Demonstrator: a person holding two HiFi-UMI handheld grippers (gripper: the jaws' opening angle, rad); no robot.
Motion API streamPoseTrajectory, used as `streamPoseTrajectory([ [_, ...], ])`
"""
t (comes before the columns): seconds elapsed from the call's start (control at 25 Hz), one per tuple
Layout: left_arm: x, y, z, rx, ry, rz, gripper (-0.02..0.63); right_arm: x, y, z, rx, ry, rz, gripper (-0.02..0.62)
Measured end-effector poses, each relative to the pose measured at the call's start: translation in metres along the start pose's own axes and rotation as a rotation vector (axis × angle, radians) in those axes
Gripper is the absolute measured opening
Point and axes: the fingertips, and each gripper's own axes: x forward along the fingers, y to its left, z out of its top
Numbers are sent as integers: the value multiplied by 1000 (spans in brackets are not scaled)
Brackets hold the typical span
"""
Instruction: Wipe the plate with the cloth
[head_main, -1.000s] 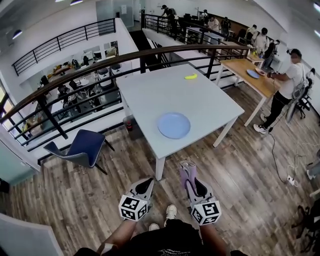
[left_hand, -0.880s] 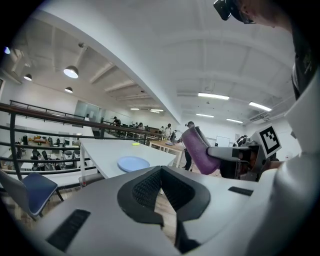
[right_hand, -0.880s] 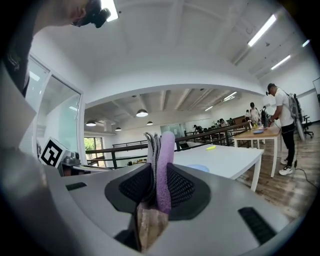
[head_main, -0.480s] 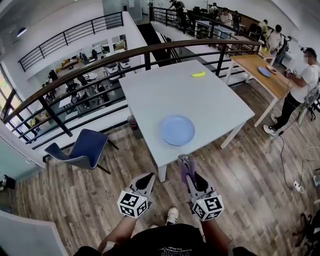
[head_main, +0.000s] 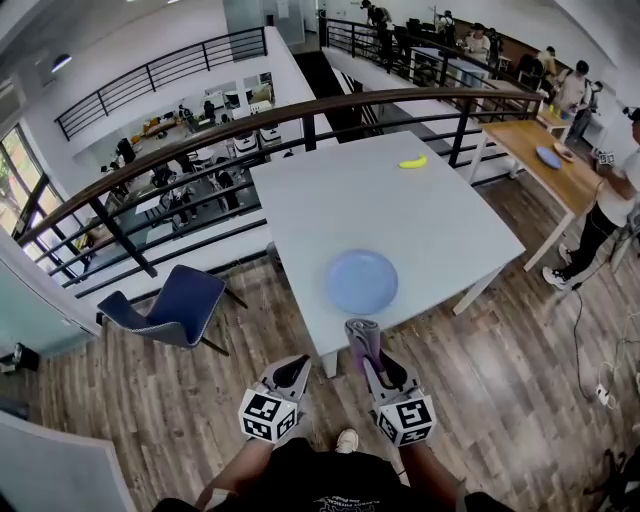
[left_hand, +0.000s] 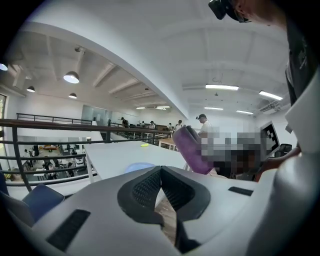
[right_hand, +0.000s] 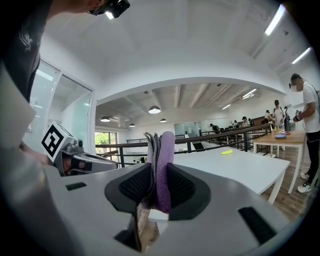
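Closer to the white table (head_main: 400, 200) the purple cloth (head_main: 361, 334) is being carried, clamped in the right gripper (head_main: 367, 350), the left gripper (head_main: 292, 369) being held closed and empty; a forward reach onto the blue plate (head_main: 361, 281) near the table's front edge is likely being called for next.

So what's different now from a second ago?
The person has stepped closer to the table, so the right gripper with the purple cloth is nearer the plate. Nothing grabbed or let go: it still clamps the cloth, the left gripper stays shut and empty. Plate and banana haven't moved.
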Motion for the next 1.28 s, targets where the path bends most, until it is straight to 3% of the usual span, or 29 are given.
streamPoseTrajectory([
  [0.2, 17, 22, 8, 3, -7, 0, 14, 34, -5, -1, -42, 37, 7, 104],
  [0.76, 81, 125, 57, 10, -75, -36, 14, 162, -8, 52, -86, -16, -20, 104],
  [1.28, 109, 174, 65, 2, -60, -73, 14, 210, -12, 62, -91, -3, -76, 104],
])
